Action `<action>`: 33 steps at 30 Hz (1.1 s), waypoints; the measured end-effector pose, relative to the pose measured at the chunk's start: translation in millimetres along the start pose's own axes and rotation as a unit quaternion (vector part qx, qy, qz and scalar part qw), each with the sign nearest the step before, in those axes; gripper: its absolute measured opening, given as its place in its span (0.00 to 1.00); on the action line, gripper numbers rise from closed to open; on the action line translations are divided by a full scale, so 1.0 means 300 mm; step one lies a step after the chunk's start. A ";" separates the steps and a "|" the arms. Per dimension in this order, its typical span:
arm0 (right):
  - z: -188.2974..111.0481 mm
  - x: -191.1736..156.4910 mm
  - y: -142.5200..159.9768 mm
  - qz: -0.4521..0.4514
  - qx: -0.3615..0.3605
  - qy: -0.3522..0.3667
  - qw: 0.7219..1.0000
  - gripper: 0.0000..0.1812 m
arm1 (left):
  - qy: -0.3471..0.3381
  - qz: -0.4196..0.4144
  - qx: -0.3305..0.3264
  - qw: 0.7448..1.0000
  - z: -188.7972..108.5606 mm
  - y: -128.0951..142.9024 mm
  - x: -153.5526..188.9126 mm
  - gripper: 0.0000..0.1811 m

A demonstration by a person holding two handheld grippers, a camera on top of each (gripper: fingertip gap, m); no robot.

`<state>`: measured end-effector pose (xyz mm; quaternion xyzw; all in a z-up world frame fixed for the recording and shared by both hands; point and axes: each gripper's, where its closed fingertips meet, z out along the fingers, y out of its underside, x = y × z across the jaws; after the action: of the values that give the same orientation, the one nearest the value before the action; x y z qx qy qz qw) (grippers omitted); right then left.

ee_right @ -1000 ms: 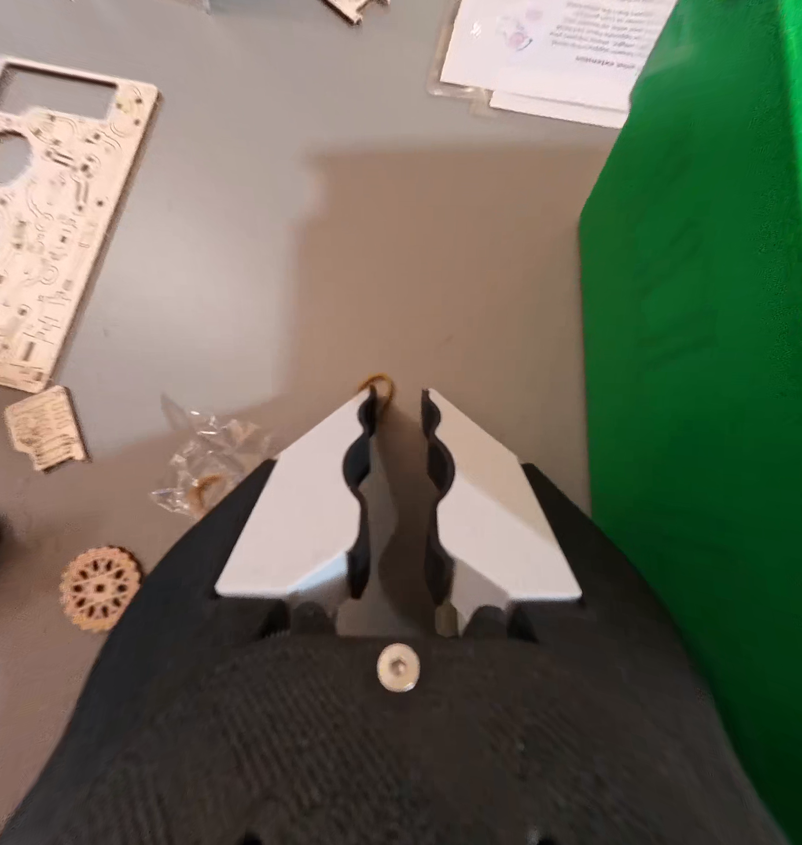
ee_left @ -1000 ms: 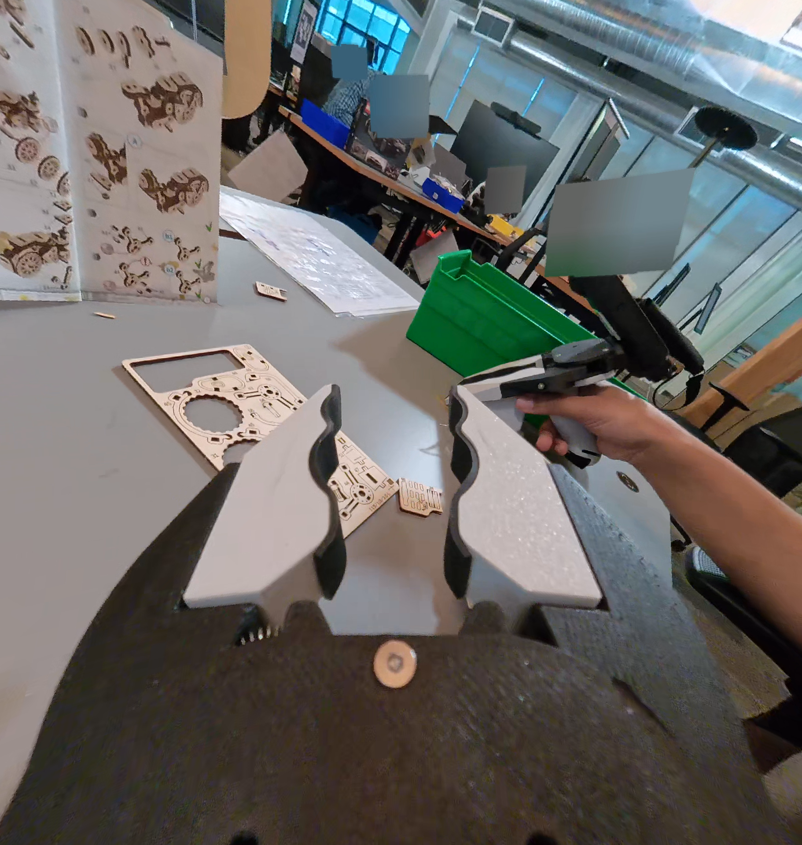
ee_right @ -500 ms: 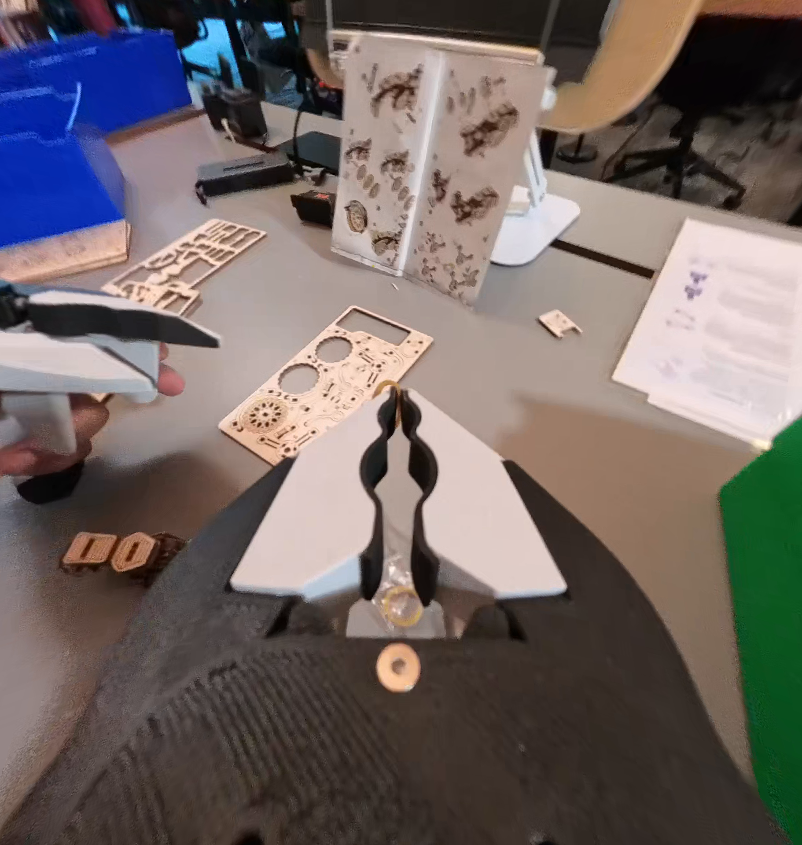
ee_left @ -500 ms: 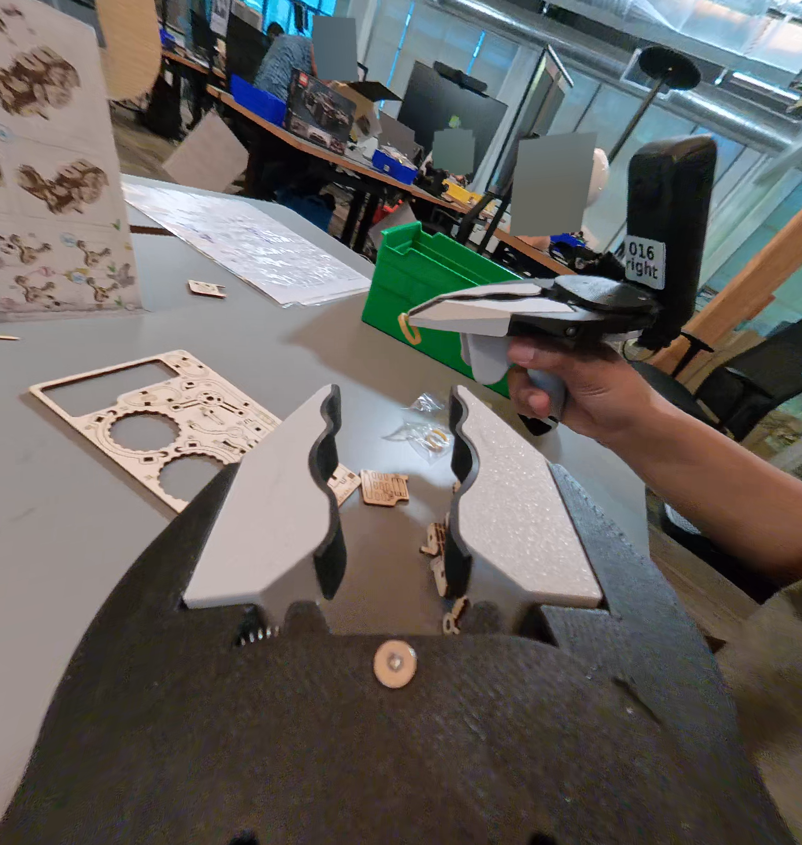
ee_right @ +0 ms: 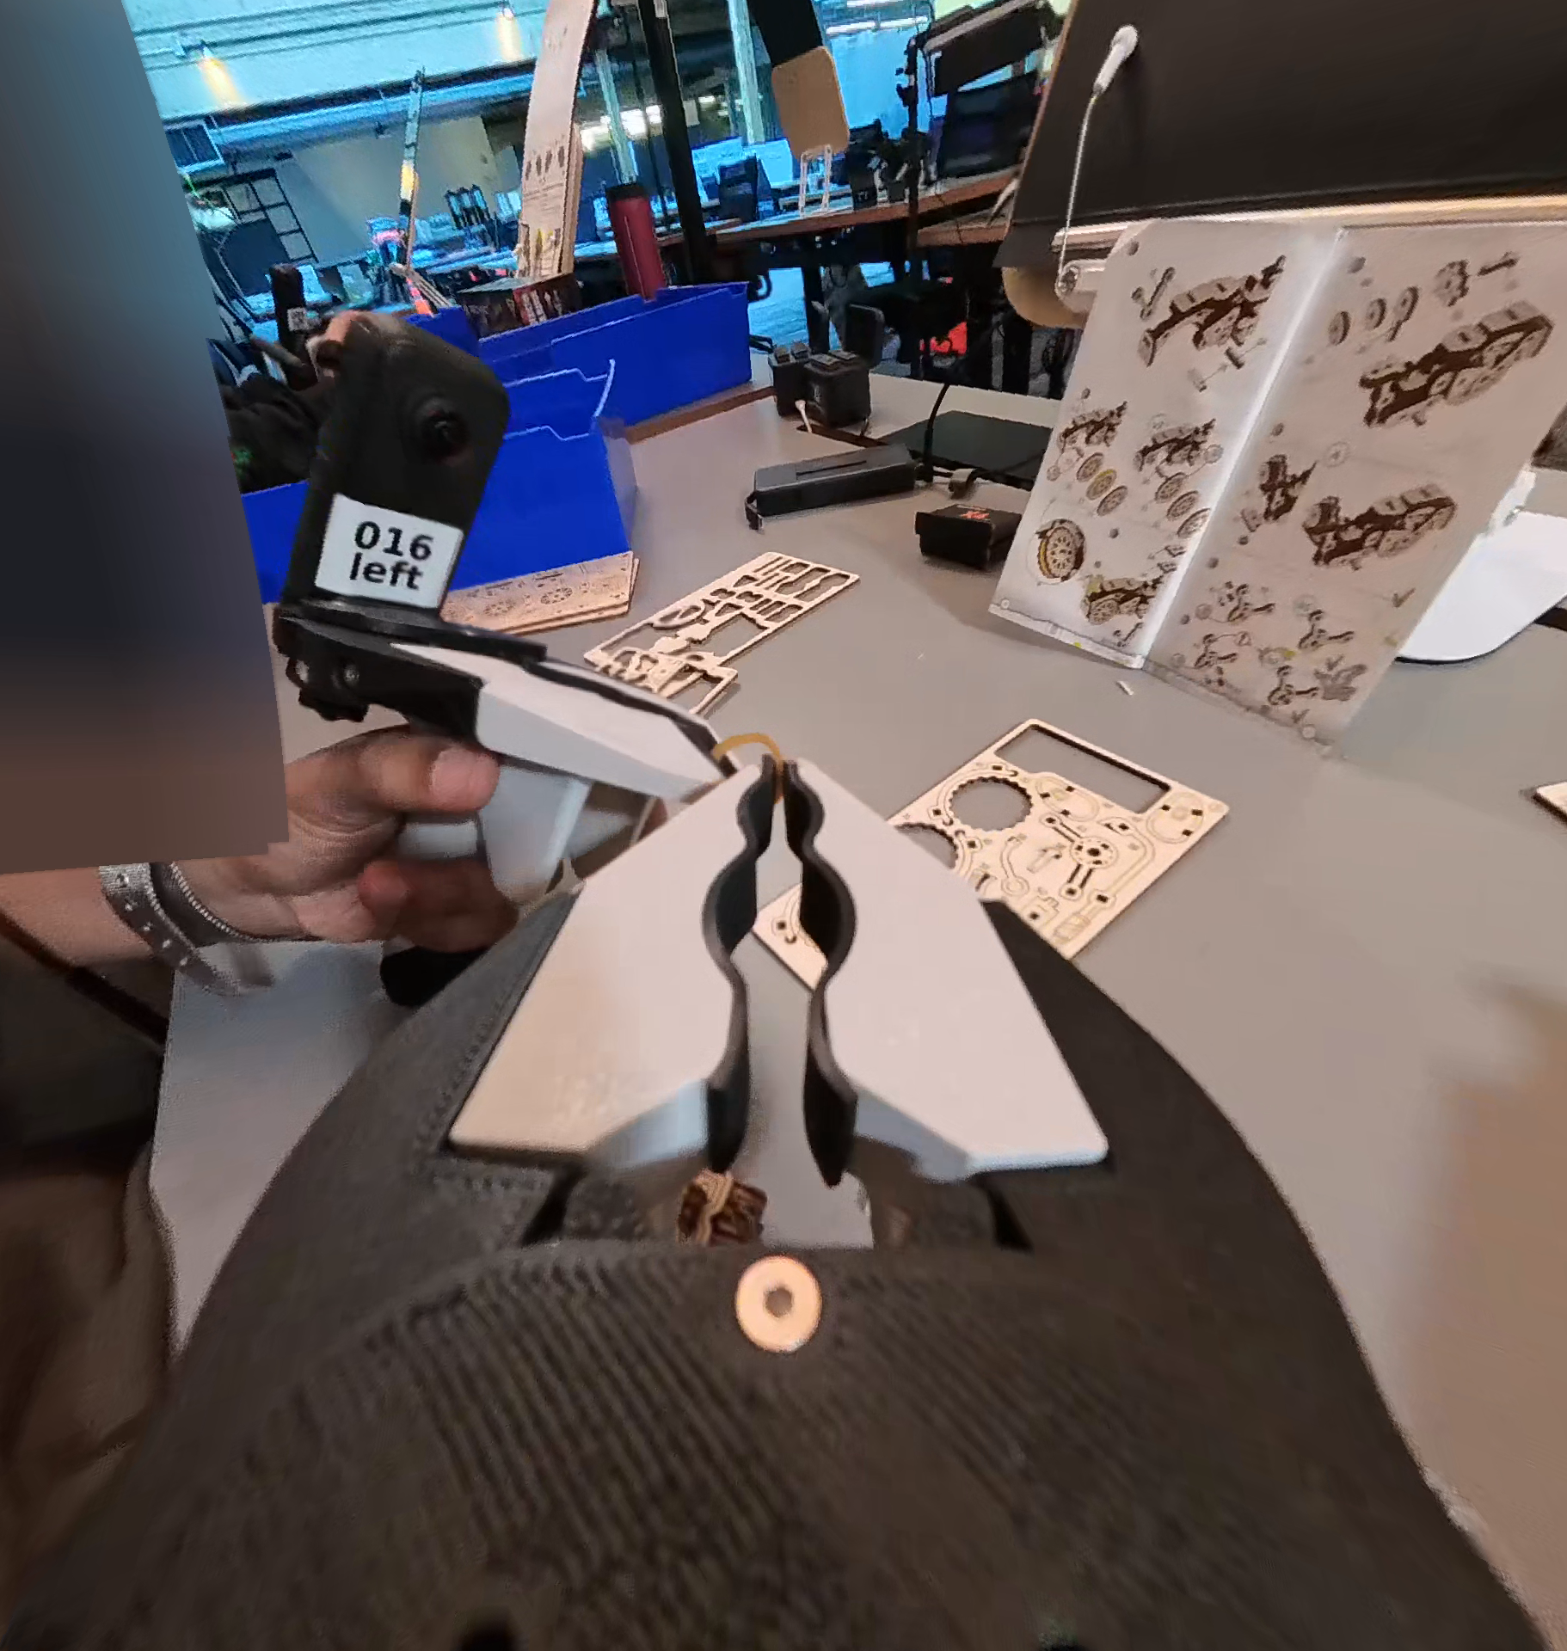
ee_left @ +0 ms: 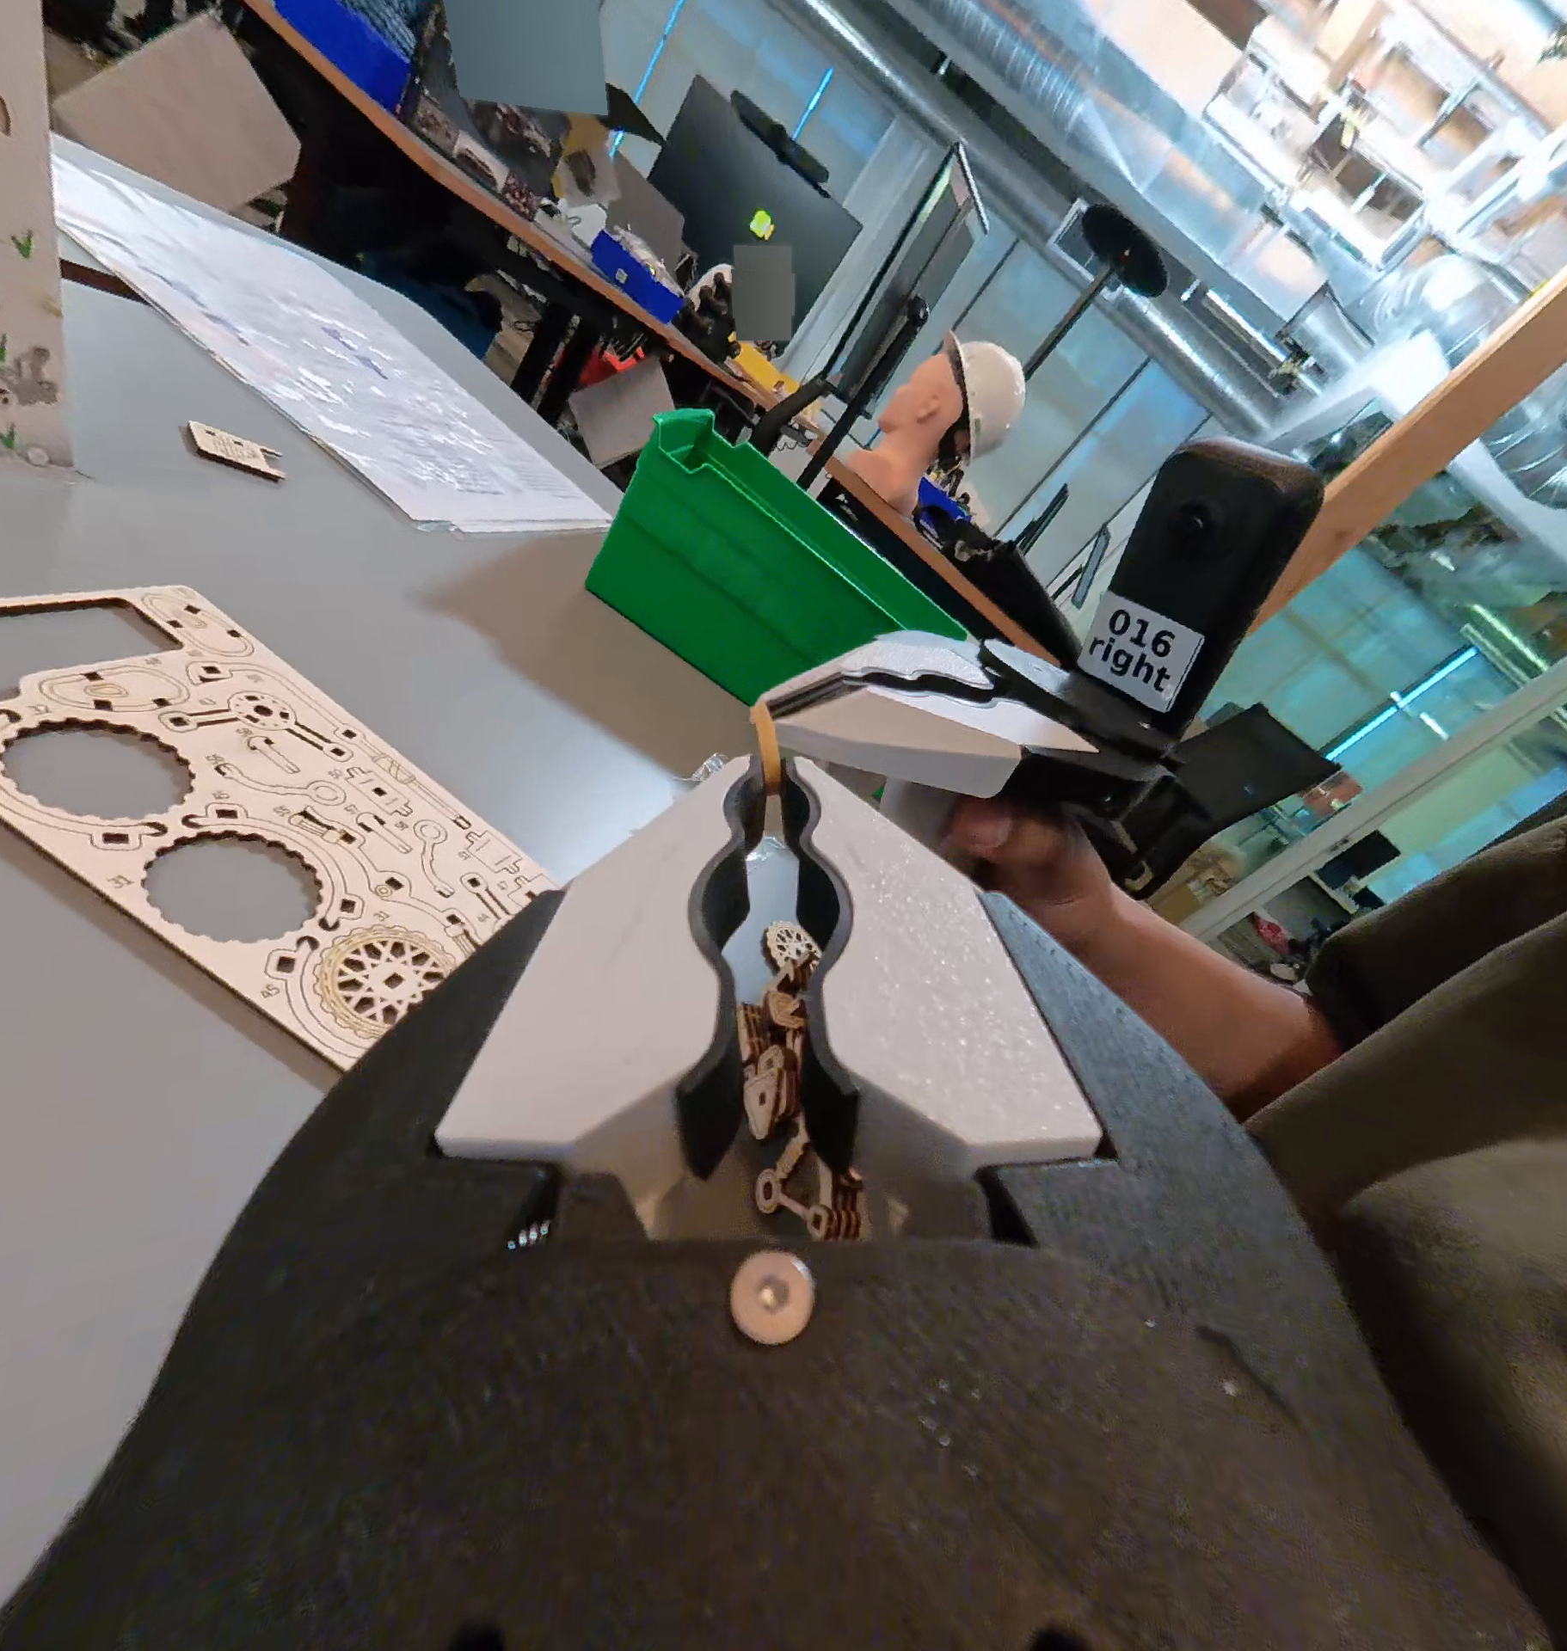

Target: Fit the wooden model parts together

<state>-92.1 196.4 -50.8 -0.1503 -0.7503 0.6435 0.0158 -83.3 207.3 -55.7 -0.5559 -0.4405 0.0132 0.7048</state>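
A yellow rubber band (ee_right: 748, 743) is stretched between both grippers above the grey table (ee_left: 92, 1117). My right gripper (ee_right: 773, 775) is shut on one end of it. My left gripper (ee_left: 767, 790) has its tips closed around the other end of the band (ee_left: 767, 755), tip to tip with the right gripper (ee_left: 775, 710). The left gripper also shows in the right wrist view (ee_right: 704, 759). A partly built wooden model (ee_left: 775, 1063) lies on the table under the fingers. A punched wooden parts sheet (ee_left: 226, 804) lies to the left; it also shows in the right wrist view (ee_right: 1075, 822).
A green bin (ee_left: 744, 572) stands behind the grippers. A standing instruction booklet (ee_right: 1280, 465), a second parts sheet (ee_right: 726, 607), blue bins (ee_right: 565, 447) and black boxes (ee_right: 833, 487) are farther back. Papers (ee_left: 315, 357) and a loose wooden piece (ee_left: 235, 447) lie on the table.
The right gripper picked the rubber band off the table and carried it up. The left gripper went from wide open to closed on the band, and both grippers came together.
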 end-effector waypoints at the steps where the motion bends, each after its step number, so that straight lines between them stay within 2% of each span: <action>1: -0.004 0.003 -0.001 0.003 0.006 -0.001 1.000 0.00 | -0.002 0.003 0.001 1.000 -0.001 -0.003 -0.003 0.01; 4: -0.022 0.028 -0.011 0.012 0.031 0.006 0.999 0.00 | 0.003 -0.003 0.005 1.000 -0.007 -0.010 -0.007 0.01; 7: -0.033 0.035 -0.008 0.028 0.042 -0.010 0.999 0.12 | 0.016 -0.006 0.006 1.000 -0.012 -0.017 -0.004 0.01; 11: -0.023 -0.027 -0.008 0.098 0.048 -0.089 0.990 0.22 | 0.058 -0.009 -0.009 0.998 -0.007 -0.006 0.034 0.00; 16: -0.024 -0.098 -0.015 0.179 0.045 -0.183 0.966 0.13 | 0.092 -0.016 -0.031 0.995 0.000 0.018 0.070 0.01; 18: -0.030 -0.083 -0.019 0.175 0.050 -0.172 0.968 0.01 | 0.086 -0.014 -0.038 0.995 0.000 0.025 0.060 0.00; 22: -0.044 -0.078 -0.013 0.166 0.035 -0.177 0.970 0.00 | 0.083 -0.033 -0.013 0.996 -0.014 -0.009 0.045 0.00; 26: -0.062 -0.190 -0.027 0.135 0.039 -0.254 0.957 0.00 | 0.075 -0.039 -0.019 0.996 -0.002 0.004 0.049 0.00; 28: -0.071 -0.233 -0.042 0.093 0.052 -0.265 0.958 0.00 | 0.085 -0.061 -0.028 0.994 0.010 0.019 0.070 0.00; 30: -0.074 -0.246 -0.051 0.057 0.060 -0.253 0.964 0.00 | 0.099 -0.080 -0.058 0.990 0.028 0.063 0.090 0.00; 33: -0.073 -0.188 -0.075 0.049 0.092 -0.196 0.975 0.00 | 0.093 -0.081 -0.074 0.990 0.038 0.086 0.100 0.01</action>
<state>-38.0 200.7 -15.4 -0.0555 -0.6678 0.7271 -0.1494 -60.1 241.2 -58.0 -0.5676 -0.4164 -0.1286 0.6985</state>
